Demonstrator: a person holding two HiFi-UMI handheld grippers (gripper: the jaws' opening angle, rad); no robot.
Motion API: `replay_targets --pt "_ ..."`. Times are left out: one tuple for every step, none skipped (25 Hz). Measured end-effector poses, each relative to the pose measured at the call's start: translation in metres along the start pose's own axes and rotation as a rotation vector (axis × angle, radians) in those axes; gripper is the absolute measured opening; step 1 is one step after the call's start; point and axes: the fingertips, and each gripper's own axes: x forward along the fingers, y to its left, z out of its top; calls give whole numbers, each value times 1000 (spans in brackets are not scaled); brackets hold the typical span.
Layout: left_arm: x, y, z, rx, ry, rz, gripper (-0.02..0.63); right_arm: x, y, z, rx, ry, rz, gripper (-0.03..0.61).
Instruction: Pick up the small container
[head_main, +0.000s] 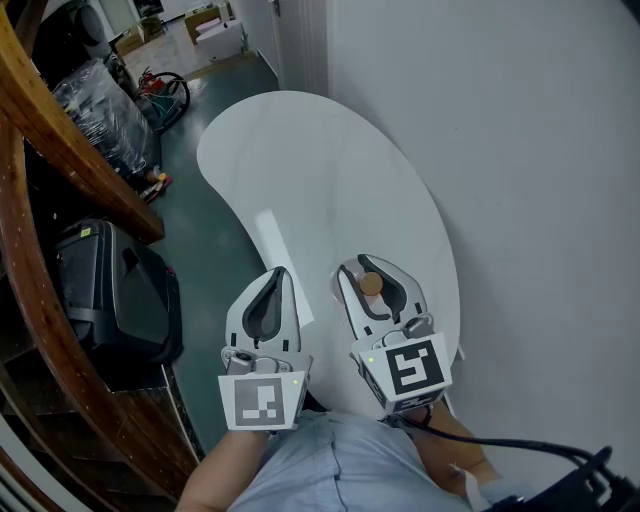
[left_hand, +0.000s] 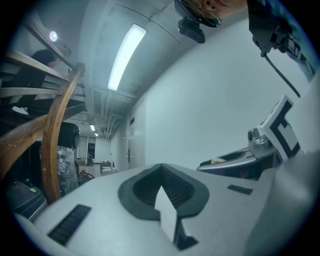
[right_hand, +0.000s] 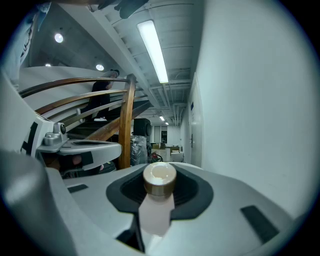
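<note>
1. My right hand-held gripper (head_main: 368, 268) is closed on the small container (right_hand: 158, 210), with a dark ribbed pad pressing on either side of it.
2. The container has a pale, frosted-looking body, slightly pinkish, and a round, dull gold cap (right_hand: 160, 179) with a smooth lighter disc on top. The cap pokes out above the jaws.
3. In the head view the container sits between the right jaws over the near end of the tabletop (head_main: 320, 170). Its base is hidden, so I can't tell whether it rests on the surface or hangs above it.
4. My left hand-held gripper (head_main: 279, 272) has its jaws together, and I see nothing between them. It is just beside the right one, pointing the same way.
5. Both grippers are matte grey plastic with teardrop-shaped black pad recesses, and each carries a cube with black-and-white square markers at the rear.
6. The tabletop is a smooth, glossy white, kidney-shaped slab, and its right edge is against a plain pale wall (head_main: 520, 150).
7. To the left, a curved wooden handrail (head_main: 60, 130) sweeps over a dark green floor (head_main: 200, 230).
8. On that floor are a black hard case (head_main: 115, 290) and, further off, a plastic-wrapped bundle (head_main: 105, 115).
9. A black cable (head_main: 540, 460) trails from behind the right gripper, across my pale blue sleeve (head_main: 330, 470).
</note>
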Motion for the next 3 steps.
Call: replay_targets --pt "0 0 0 0 0 0 -2 0 0 0 -1 5 -3 100" --pt "0 0 0 0 0 0 -2 0 -1 0 -1 8 -6 100" --pt "1 1 0 1 0 0 -2 1 -1 1 -2 11 -10 100"
